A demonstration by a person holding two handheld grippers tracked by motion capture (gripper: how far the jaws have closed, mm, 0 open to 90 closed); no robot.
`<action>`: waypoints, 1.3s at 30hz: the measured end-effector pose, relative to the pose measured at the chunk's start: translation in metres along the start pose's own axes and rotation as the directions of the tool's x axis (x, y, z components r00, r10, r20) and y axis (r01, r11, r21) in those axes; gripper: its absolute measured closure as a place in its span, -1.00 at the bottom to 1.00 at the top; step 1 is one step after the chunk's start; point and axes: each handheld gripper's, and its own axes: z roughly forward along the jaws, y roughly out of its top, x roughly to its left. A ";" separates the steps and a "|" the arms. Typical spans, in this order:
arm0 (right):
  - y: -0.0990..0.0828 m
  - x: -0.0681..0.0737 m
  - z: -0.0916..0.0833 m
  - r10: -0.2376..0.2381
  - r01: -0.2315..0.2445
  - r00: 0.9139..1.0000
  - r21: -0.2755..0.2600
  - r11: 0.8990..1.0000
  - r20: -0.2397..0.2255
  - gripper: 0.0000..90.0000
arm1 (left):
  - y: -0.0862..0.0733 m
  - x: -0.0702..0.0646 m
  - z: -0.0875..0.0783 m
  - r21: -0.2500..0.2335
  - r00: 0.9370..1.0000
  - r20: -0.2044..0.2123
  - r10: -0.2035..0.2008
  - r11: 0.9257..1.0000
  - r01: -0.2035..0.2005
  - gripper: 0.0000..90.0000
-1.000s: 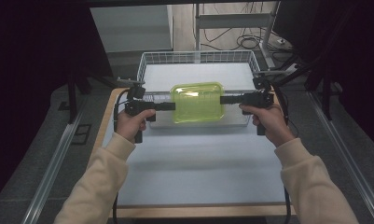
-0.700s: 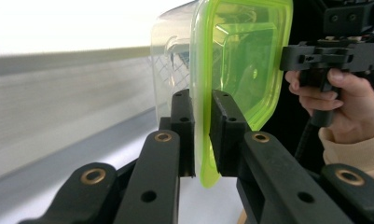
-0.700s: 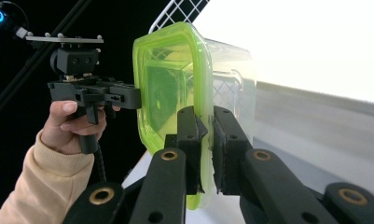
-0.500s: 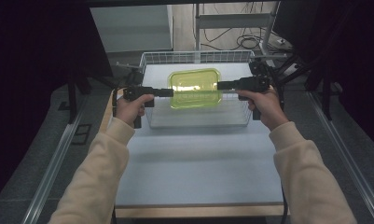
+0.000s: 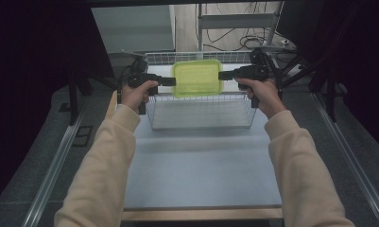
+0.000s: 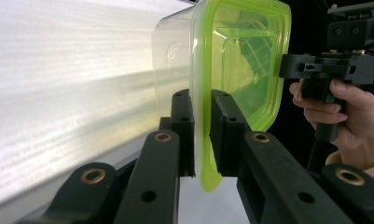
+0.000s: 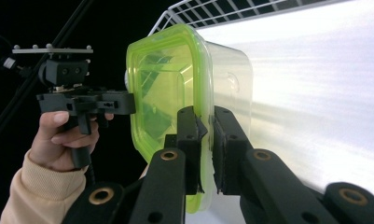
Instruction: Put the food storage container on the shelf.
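container: clear plastic rectangular food box with a lime-green translucent lid, held level in the air between both grippers, above the far half of the wire basket, lid facing up in the high view
left gripper: black two-jaw tool in the person's left hand, jaws pinching the lid's rim at the container's left short edge
left gripper view: own jaws pressed onto the green rim from both sides, lid flange between the pads; clear box body on the table side of the rim
right gripper: black two-jaw tool in the person's right hand, jaws clamped on the rim at the container's right short edge
right gripper view: own jaws squeezed onto the green rim, pads touching it; the other hand and its gripper on the far edge of the lid
basket: white wire-mesh rectangular basket at the far end of the table, container over it, not touching its floor as far as seen
table: pale grey tabletop with a wooden front edge, bare in front of the basket
sleeves: cream long sleeves coming in from the bottom, arms spread to either side of the container
background: dark surround, cables on the floor beyond the basket
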 end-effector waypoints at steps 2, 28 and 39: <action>0.004 -0.003 0.001 0.016 -0.016 1.000 -0.006 1.000 0.004 0.83 | 0.004 0.003 0.002 -0.001 1.000 0.012 -0.013 1.000 0.013 0.80; 0.012 -0.016 0.017 -0.006 0.013 0.983 -0.039 0.999 0.182 0.27 | 0.018 0.010 0.019 -0.064 0.996 -0.087 -0.037 0.997 0.031 0.33; 0.008 -0.005 0.003 -0.088 0.105 0.978 -0.082 0.991 0.188 -0.03 | 0.011 0.003 0.002 -0.116 0.997 -0.079 -0.001 0.993 -0.008 -0.25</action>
